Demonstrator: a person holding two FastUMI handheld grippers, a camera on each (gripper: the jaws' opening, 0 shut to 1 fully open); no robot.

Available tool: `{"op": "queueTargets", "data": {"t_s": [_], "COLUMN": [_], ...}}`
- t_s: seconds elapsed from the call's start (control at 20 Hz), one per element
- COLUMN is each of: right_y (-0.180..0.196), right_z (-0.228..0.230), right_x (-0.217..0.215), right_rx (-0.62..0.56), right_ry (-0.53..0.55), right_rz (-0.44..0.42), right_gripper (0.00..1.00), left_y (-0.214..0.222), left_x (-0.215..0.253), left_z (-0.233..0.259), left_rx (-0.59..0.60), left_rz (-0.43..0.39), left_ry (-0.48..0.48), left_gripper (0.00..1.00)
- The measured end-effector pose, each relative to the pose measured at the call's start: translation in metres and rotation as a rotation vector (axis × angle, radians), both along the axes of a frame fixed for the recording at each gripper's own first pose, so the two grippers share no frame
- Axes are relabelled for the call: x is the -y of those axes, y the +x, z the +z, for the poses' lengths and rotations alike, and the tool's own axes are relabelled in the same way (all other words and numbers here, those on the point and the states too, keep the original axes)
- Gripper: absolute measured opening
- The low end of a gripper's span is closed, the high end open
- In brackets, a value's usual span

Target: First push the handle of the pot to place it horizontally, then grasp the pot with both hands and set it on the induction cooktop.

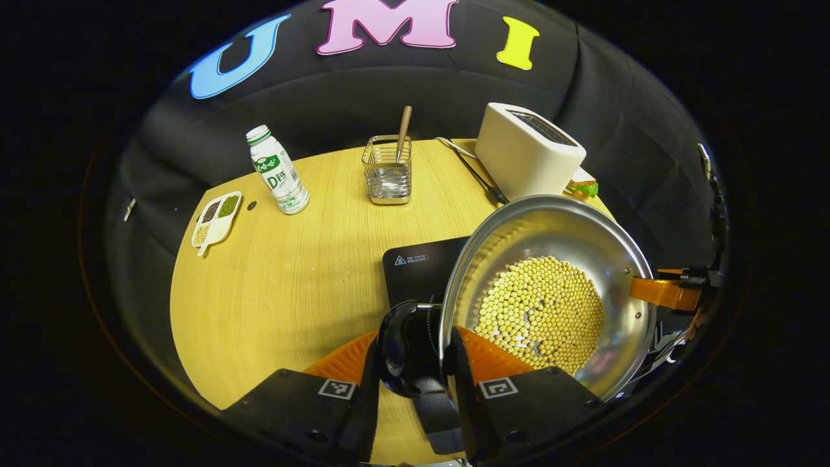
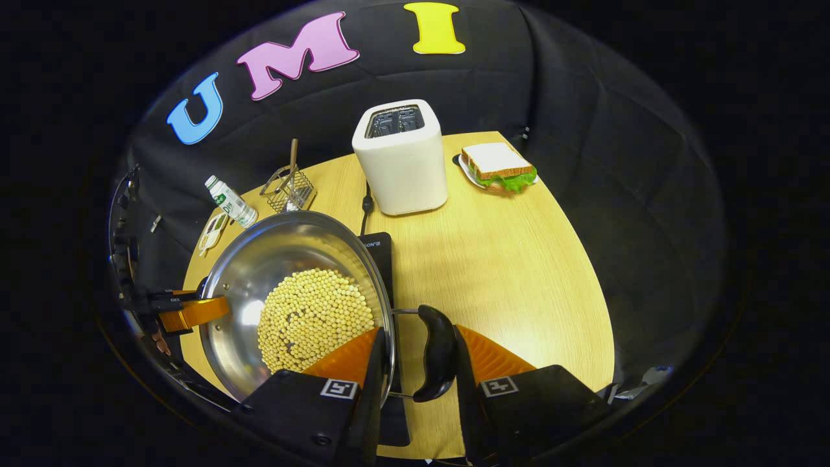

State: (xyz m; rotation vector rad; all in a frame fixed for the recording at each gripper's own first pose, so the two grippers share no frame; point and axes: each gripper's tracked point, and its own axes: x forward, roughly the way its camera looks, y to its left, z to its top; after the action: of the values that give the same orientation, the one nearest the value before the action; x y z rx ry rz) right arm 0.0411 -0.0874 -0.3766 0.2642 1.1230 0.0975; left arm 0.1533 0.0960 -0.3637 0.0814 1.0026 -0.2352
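A steel pot with yellow beans in its bottom hangs over the right part of the black induction cooktop. My left gripper is shut on the pot's black side handle. The other gripper's finger shows at the pot's far rim. In the right gripper view, my right gripper is shut on the opposite black handle, with the pot to its left above the cooktop. I cannot tell whether the pot rests on the cooktop or hovers over it.
A white toaster stands behind the cooktop, its cable running down beside it. A sandwich on a plate sits at the far right. A bottle, a wire basket with a utensil and a small divided dish stand far left.
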Motion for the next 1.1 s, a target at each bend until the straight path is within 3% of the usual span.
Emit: {"op": "queueTargets", "data": {"t_s": [0.3,0.35,0.4,0.5,0.65,1.0,1.05,1.1], "right_y": [0.0021,0.0032,0.0036,0.0033,0.0033,0.0013,0.0022,0.0012], "right_z": [-0.0101,-0.0103,-0.0104,-0.0102,-0.0097,-0.0093,-0.0085,-0.0092], "right_x": [0.0046,0.0041,0.0045,0.0047,0.0043,0.0052,0.0054,0.0057], "right_rx": [0.005,0.005,0.008,0.007,0.005,0.0,-0.001,-0.002], "right_ry": [-0.005,-0.01,-0.012,-0.011,-0.01,-0.016,-0.018,-0.02], "right_rz": [0.008,0.013,0.015,0.014,0.013,0.004,0.004,0.002], "right_gripper": [0.54,0.58,0.54,0.58,0.54,0.58,0.63,0.59], "left_y": [0.0028,0.0023,0.002,0.0021,0.0009,0.0011,-0.0001,0.0001], "left_x": [-0.0022,-0.0004,-0.0001,0.0002,-0.0004,-0.0005,0.0005,0.0], "left_z": [0.0065,0.0044,0.0043,0.0031,0.0035,0.0012,0.0018,0.0015], "left_rx": [-0.005,-0.007,-0.007,-0.006,-0.01,-0.019,-0.018,-0.014], "left_rz": [0.008,0.013,0.016,0.014,0.014,0.005,-0.003,-0.012], "left_ry": [-0.001,-0.005,-0.006,-0.006,-0.01,0.001,0.007,0.02], "left_gripper": [0.54,0.54,0.54,0.53,0.53,0.62,0.63,0.65]}}
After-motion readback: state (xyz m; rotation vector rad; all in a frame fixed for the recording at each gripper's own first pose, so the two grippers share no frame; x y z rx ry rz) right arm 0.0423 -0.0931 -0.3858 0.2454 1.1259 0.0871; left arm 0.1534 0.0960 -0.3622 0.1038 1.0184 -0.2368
